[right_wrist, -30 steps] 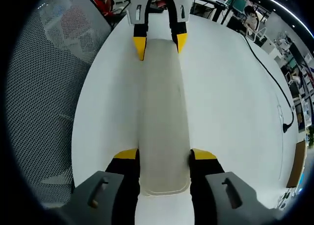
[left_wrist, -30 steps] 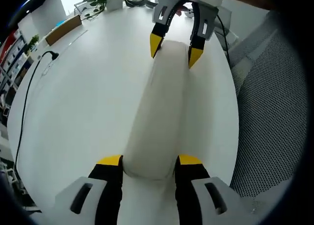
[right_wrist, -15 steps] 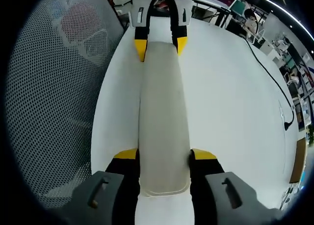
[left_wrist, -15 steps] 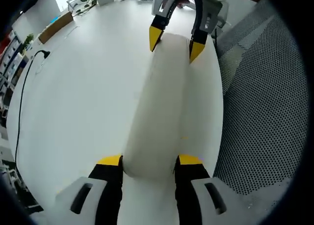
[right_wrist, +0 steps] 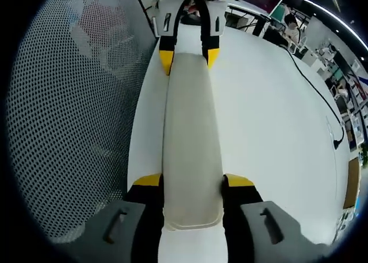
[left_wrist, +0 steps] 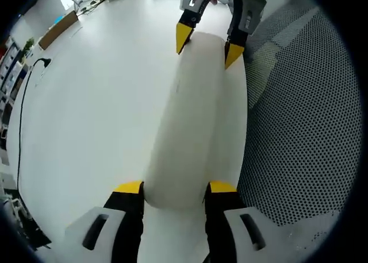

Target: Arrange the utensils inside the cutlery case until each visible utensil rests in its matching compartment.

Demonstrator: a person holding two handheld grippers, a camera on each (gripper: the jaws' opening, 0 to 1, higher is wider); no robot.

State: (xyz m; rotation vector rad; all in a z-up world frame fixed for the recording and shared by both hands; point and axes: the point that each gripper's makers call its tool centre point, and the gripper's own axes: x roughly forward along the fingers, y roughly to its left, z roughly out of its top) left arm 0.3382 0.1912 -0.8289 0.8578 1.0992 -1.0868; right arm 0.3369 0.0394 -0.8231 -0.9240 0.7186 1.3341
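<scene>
Left gripper view is showing the left gripper clamping its yellow-tipped jaws on the near end of the cutlery case, a long, closed, off-white case running from 6 o'clock up toward 12 o'clock over the white table. At 12 o'clock the right gripper is pinching the far end of the case between its yellow tips. A grey mesh chair back is filling the 3 o'clock side, and a black cable is trailing along the table at 9 o'clock. Right gripper view is looking back along the same case: the right gripper is gripping the end at 6 o'clock, the left gripper is holding the end at 12 o'clock, the mesh chair back is lying at 9 o'clock, and the table is spreading toward 3 o'clock. No utensils can be made out, since the case is closed.
</scene>
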